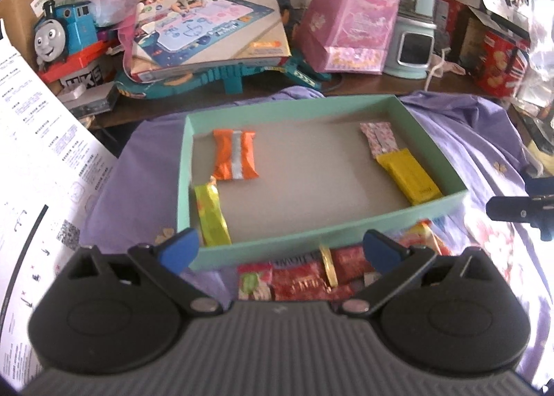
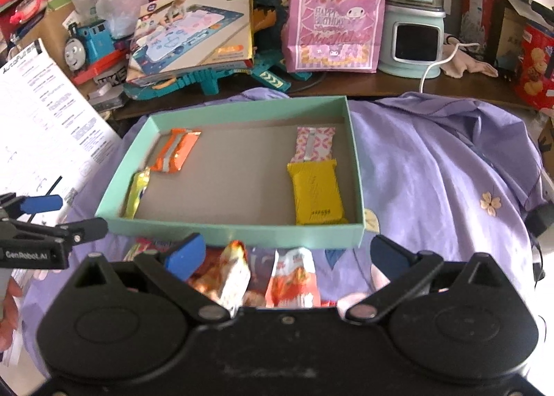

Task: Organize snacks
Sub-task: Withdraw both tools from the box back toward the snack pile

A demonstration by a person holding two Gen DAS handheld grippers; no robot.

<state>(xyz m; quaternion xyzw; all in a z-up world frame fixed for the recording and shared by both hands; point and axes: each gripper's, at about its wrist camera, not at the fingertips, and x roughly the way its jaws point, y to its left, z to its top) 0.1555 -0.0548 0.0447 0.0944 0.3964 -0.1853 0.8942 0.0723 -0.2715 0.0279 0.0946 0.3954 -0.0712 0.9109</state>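
Snacks (image 2: 291, 283) loose before teal box (image 2: 242, 235) (near wall between) | both tongs (image 1: 280, 250) (image 2: 287, 257) gaping, empty

Mint-green shallow box (image 2: 228, 231), open-topped, grey floor, resting on purple cloth. Contents, all lying flat:
- orange packet with silver stripe (image 2: 177, 154), far left;
- yellow-green bar (image 2: 136, 192), along the left wall, just beside the orange one;
- pink patterned packet (image 2: 314, 143), far right;
- yellow packet (image 2: 316, 196), near right corner, its far end touching or slightly overlapping the pink one.

Loose red and white snack packets (image 2: 291, 283), heaped just outside the near wall; count unclear.
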